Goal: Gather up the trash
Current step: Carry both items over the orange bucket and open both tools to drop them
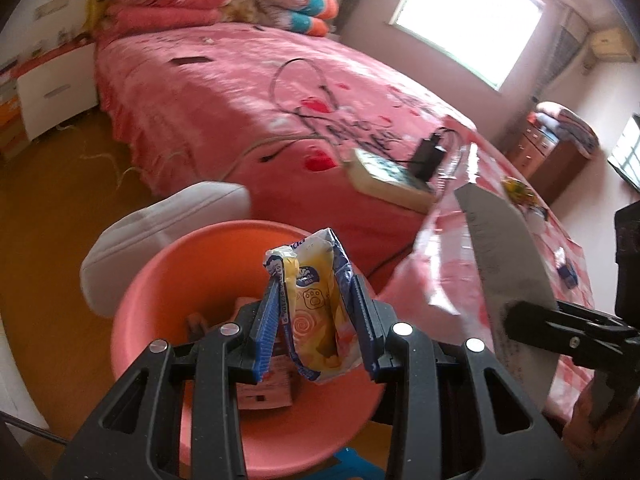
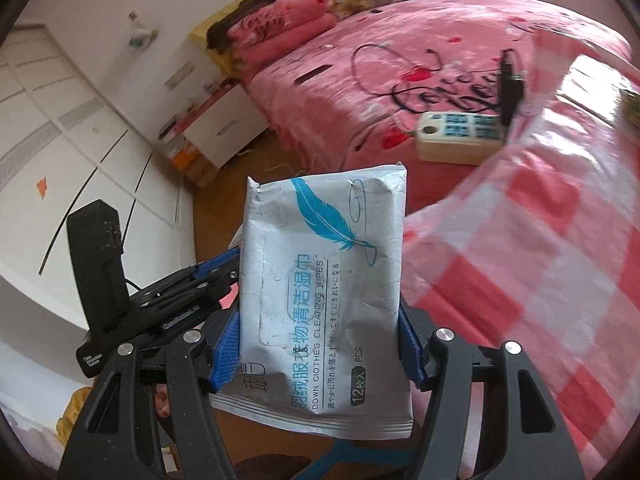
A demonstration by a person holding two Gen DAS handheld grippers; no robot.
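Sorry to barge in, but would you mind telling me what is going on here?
A person with a handheld gripper in each hand is collecting trash in a bedroom. The left gripper is shut on a crumpled yellow snack wrapper, held over a pink bin that already has some litter in it. The right gripper is shut on a white wipes pack, not yet over the bin. A power strip lies on the pink bed behind.
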